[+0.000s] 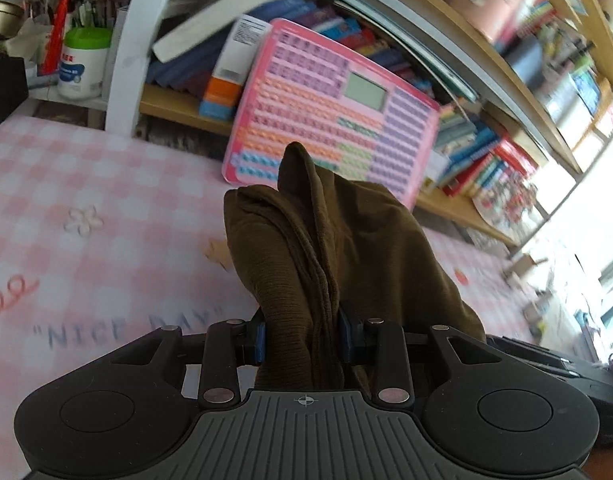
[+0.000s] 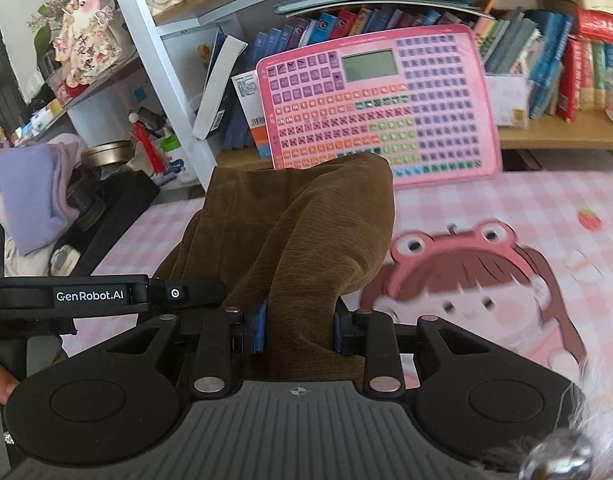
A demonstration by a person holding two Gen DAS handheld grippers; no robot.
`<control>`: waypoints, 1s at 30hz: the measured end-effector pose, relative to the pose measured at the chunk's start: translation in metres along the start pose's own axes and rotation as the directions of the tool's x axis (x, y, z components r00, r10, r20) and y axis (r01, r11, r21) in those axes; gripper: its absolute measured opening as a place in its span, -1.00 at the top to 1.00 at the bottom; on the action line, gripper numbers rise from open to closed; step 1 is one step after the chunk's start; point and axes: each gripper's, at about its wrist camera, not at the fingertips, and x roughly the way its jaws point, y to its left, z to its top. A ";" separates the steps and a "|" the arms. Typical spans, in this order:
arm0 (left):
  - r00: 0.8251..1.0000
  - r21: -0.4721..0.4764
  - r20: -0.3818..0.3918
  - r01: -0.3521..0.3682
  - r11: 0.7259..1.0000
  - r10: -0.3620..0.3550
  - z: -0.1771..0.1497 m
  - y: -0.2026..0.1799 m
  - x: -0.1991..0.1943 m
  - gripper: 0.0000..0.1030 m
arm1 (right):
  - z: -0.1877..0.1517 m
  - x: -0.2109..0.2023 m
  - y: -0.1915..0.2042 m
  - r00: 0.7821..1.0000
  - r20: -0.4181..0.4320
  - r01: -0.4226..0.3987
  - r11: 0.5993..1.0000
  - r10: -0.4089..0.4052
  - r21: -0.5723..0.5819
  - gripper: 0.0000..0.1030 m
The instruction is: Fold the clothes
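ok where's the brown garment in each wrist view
Left wrist: the brown garment stands bunched at lower centre, pinched in the left claw.
Right wrist: it drapes at centre, pinched in the right claw.
Shared landmark: the pink keyboard toy leaning on the bookshelf behind the garment.

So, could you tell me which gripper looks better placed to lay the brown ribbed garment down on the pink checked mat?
Probably right: both the right gripper and left gripper clamp the brown ribbed garment, but the right faces more bare mat.
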 end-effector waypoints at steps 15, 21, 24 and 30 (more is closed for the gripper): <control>1.000 -0.053 0.002 -0.025 0.998 0.025 0.039 0.065 0.036 0.38 | 0.021 0.087 0.010 1.000 -0.013 -0.021 0.999 0.021 0.033 0.46; 0.998 -0.049 -0.032 -0.047 0.998 0.046 0.030 0.075 0.049 0.27 | 0.012 0.106 -0.003 0.997 -0.075 -0.011 0.992 0.020 0.126 0.34; 0.998 -0.043 -0.024 -0.061 0.997 0.060 0.030 0.074 0.046 0.18 | 0.011 0.105 -0.005 0.997 -0.079 -0.008 0.990 0.019 0.138 0.22; 0.993 -0.014 0.035 -0.111 0.994 0.111 0.028 0.067 0.023 -0.01 | 0.011 0.088 -0.004 0.998 -0.065 0.028 0.990 -0.019 0.138 -0.09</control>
